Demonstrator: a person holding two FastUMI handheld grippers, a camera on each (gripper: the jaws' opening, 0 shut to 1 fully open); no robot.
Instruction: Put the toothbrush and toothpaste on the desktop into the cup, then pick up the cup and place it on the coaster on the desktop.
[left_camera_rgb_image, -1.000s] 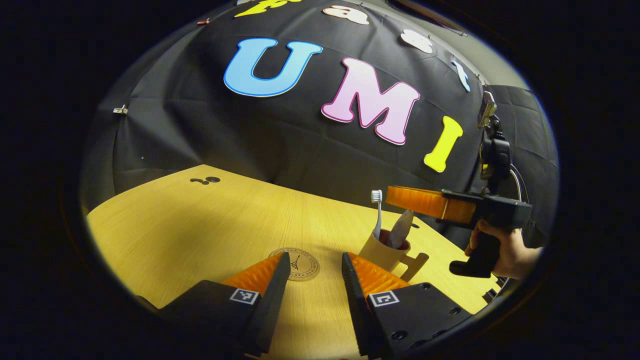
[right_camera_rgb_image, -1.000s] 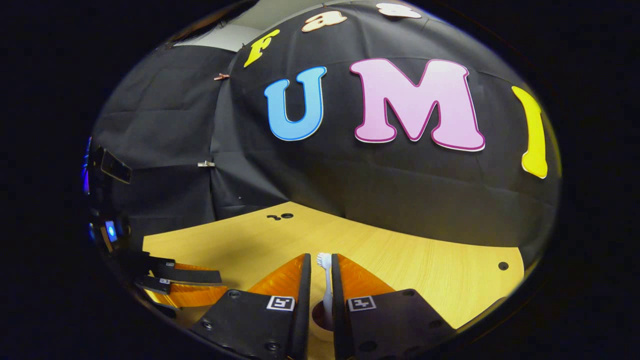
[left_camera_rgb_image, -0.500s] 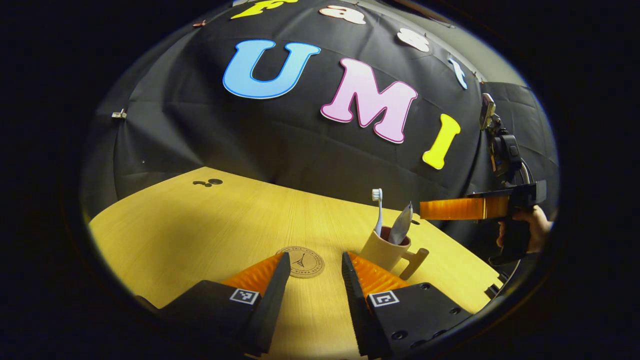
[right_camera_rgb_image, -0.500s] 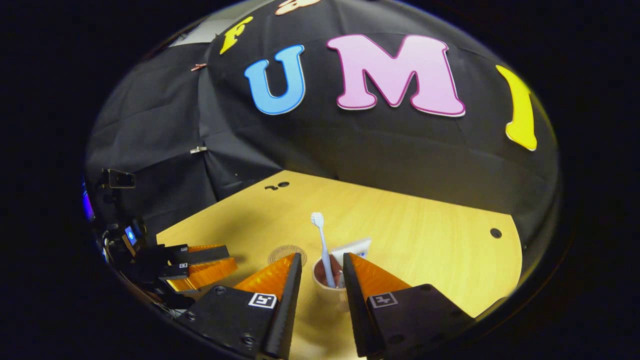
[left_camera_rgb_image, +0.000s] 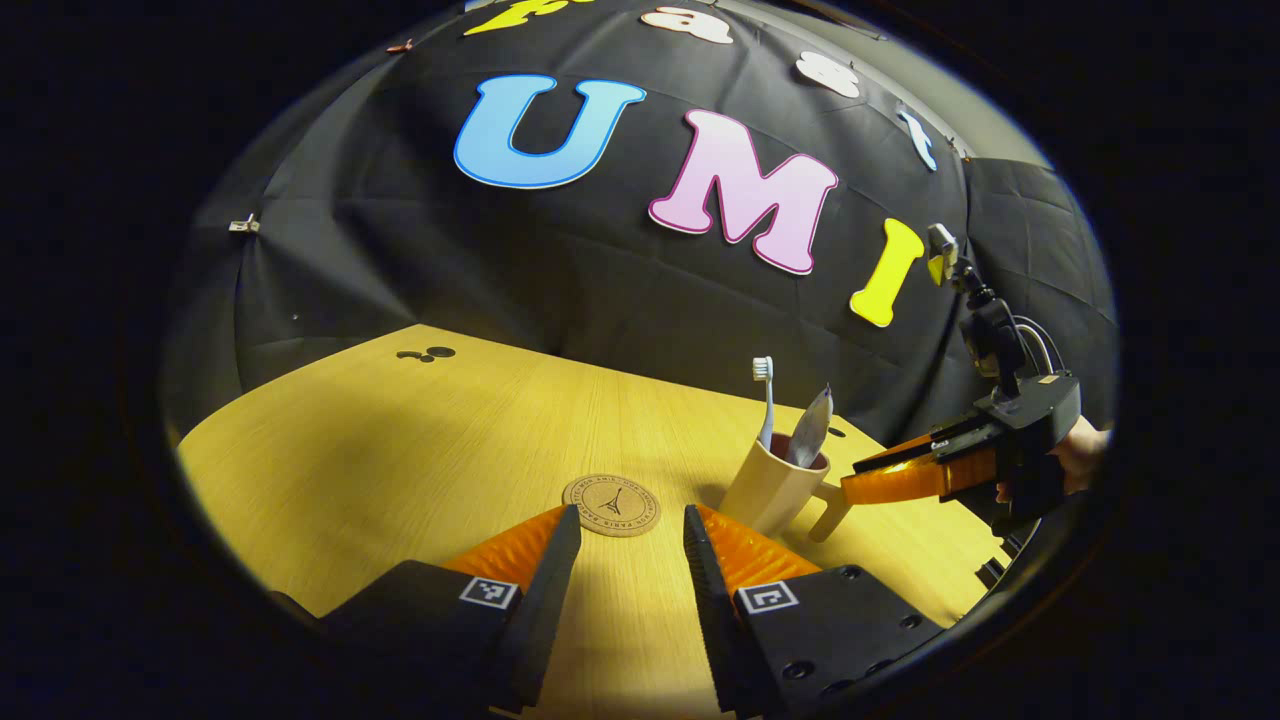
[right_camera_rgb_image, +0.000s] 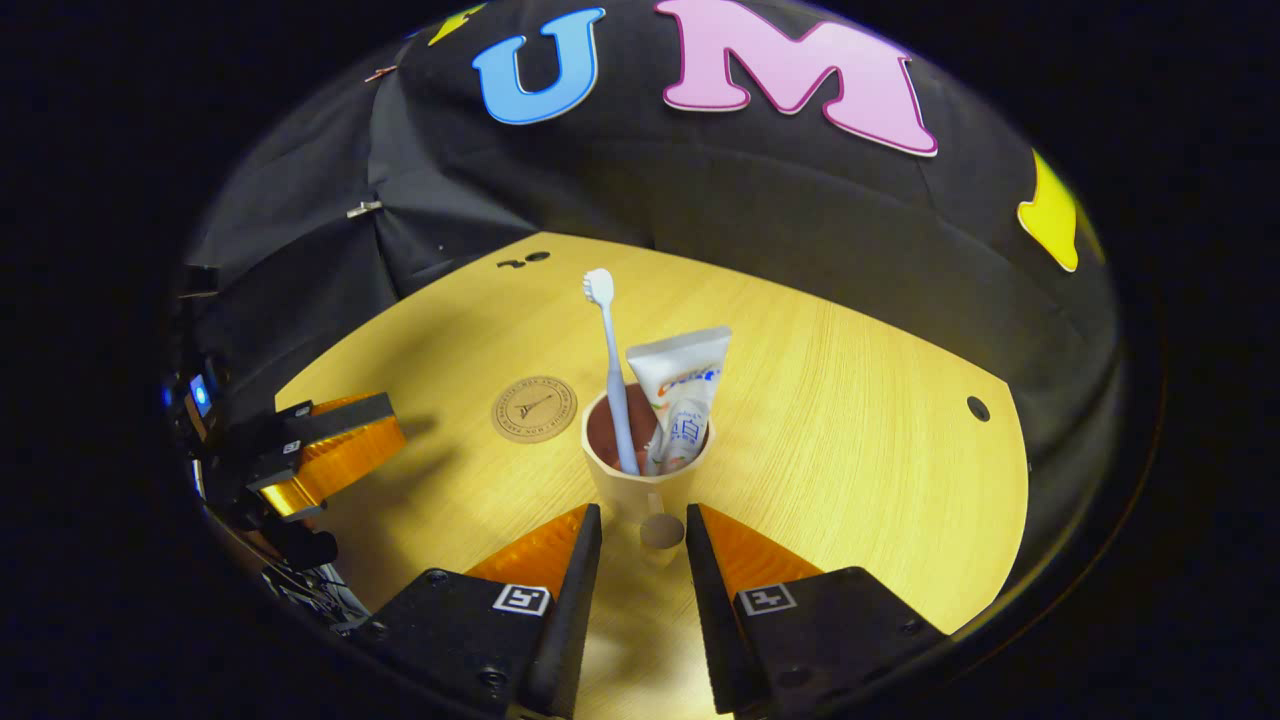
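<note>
Standing upright in the cup (right_camera_rgb_image: 648, 470), the toothbrush (right_camera_rgb_image: 610, 370) and the toothpaste (right_camera_rgb_image: 680, 395) are already loaded, so what seems left is to lift the cup and set it on the coaster (right_camera_rgb_image: 534, 408). The cup sits on the desk (right_camera_rgb_image: 850, 420) well in from its edges, and the coaster lies flat just beside it, toward the side where the left tool (right_camera_rgb_image: 330, 450) waits. In the right gripper view, the right tool (right_camera_rgb_image: 640, 545) is lined up straight behind the cup: its two fingers are spread apart and hold nothing, and the cup's handle (right_camera_rgb_image: 660, 530) points back into the gap between them. That is the relation the coming grasp turns on, since the handle lies along the tool's own forward line and a short advance should bring the fingers to either side of it. The left gripper view shows the same from the side, with the right tool (left_camera_rgb_image: 900, 478) low over the desk and its tips just beside the handle (left_camera_rgb_image: 830, 510), apparently not yet touching it. The left tool (left_camera_rgb_image: 625, 545) is also open and empty, aimed roughly at the coaster (left_camera_rgb_image: 611, 504) with the cup (left_camera_rgb_image: 775, 490) a little to its right. The right tool is clearly the nearer one for the lift.
</note>
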